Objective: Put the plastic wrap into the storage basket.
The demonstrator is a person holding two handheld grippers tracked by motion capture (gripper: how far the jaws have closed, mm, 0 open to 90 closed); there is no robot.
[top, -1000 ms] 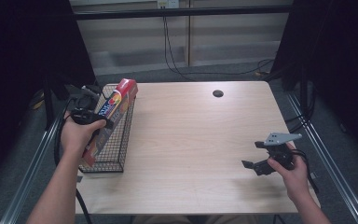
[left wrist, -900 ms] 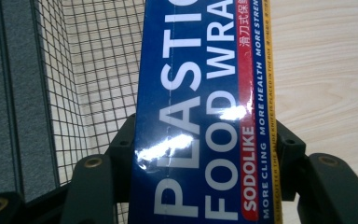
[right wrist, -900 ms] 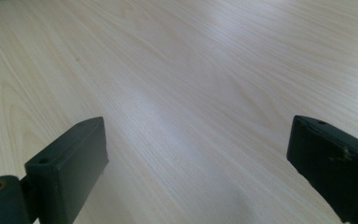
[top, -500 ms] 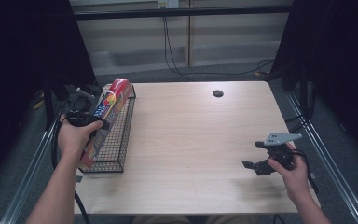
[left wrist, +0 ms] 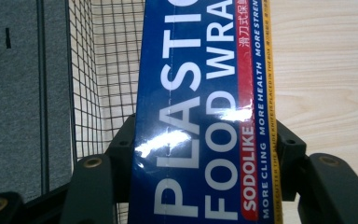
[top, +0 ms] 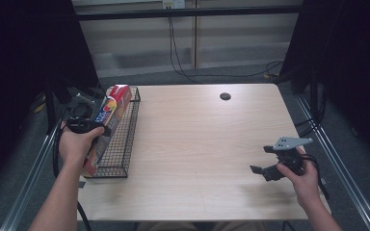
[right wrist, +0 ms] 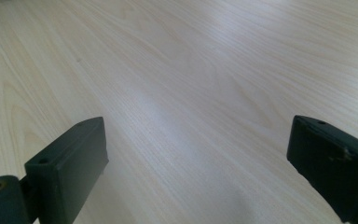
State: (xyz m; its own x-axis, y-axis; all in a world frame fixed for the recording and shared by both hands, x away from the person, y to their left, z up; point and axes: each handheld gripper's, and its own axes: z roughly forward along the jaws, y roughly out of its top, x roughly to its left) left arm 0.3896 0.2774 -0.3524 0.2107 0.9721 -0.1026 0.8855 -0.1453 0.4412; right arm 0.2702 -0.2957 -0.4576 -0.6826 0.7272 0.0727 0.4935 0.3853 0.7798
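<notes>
Clamped between the jaws of the left hand-held gripper (top: 92, 129): a long, narrow plastic food wrap box (left wrist: 205, 116), glossy blue with big white lettering, a red stripe with white "SODOLIKE", a thin yellow edge and a red far end, held lengthwise over the black wire basket (top: 124, 144) at the left edge of the desk (top: 197, 144). Well apart, low over bare wood at the right: the right hand-held gripper (top: 262, 169), jaws spread wide with nothing between them.
</notes>
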